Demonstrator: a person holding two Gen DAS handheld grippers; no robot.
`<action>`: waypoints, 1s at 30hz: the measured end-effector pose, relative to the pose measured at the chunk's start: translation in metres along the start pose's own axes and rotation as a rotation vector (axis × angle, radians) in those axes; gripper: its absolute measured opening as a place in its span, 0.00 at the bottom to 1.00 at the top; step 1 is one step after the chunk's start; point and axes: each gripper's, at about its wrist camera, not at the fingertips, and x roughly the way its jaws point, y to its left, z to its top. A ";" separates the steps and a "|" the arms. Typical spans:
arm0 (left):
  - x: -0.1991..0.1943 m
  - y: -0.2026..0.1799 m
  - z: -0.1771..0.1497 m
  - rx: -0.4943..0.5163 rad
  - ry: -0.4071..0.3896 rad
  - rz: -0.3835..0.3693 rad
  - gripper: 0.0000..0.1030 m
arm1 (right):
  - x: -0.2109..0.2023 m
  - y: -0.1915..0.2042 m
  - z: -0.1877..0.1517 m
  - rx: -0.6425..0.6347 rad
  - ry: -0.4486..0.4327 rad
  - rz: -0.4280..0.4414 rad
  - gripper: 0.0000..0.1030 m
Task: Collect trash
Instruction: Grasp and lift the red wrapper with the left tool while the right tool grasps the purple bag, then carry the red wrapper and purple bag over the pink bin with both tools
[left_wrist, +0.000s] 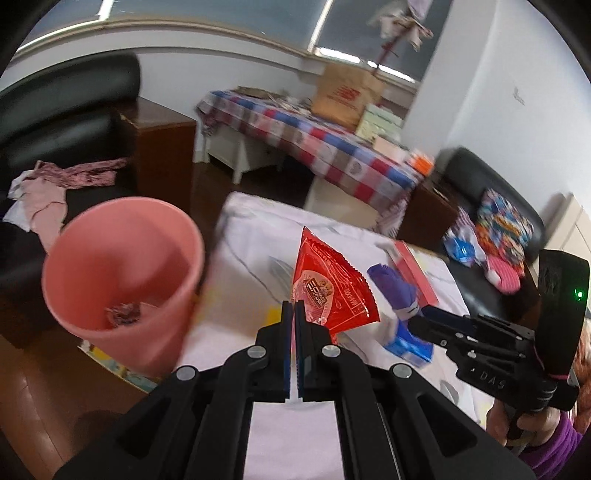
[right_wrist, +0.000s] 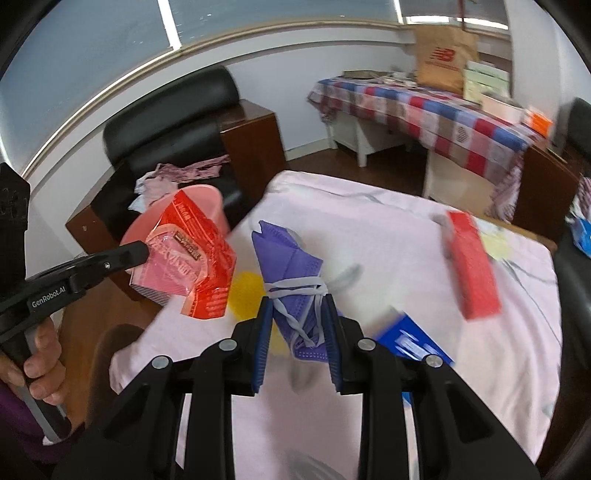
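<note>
The left gripper (left_wrist: 294, 314) has its jaws clamped on a red snack wrapper (left_wrist: 332, 291), which stands up from them, lifted off the bench (left_wrist: 258, 236) with its pale pink cloth. At about 9 o'clock from the wrapper in the left wrist view sits the pink waste bin (left_wrist: 122, 280), just beside the bench edge, with a crumpled wrapper (left_wrist: 123, 314) lying at its bottom. The right gripper (right_wrist: 299, 314) has its jaws pressed against a folded purple face mask (right_wrist: 291, 269), bound by its own ear loops and standing upright between them. In the right wrist view a red box (right_wrist: 472, 266) lies on the cloth at 2 o'clock from the mask, and a blue box (right_wrist: 413, 339) lies just beside the right jaw at 4 o'clock. Both views are blurred.
</note>
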 end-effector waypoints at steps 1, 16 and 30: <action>-0.003 0.005 0.003 -0.005 -0.015 0.013 0.01 | 0.005 0.007 0.006 -0.007 0.002 0.008 0.27; -0.030 0.096 0.040 -0.062 -0.159 0.216 0.01 | 0.083 0.117 0.077 -0.115 0.045 0.141 0.27; 0.001 0.174 0.035 -0.153 -0.104 0.316 0.01 | 0.165 0.166 0.098 -0.122 0.159 0.150 0.27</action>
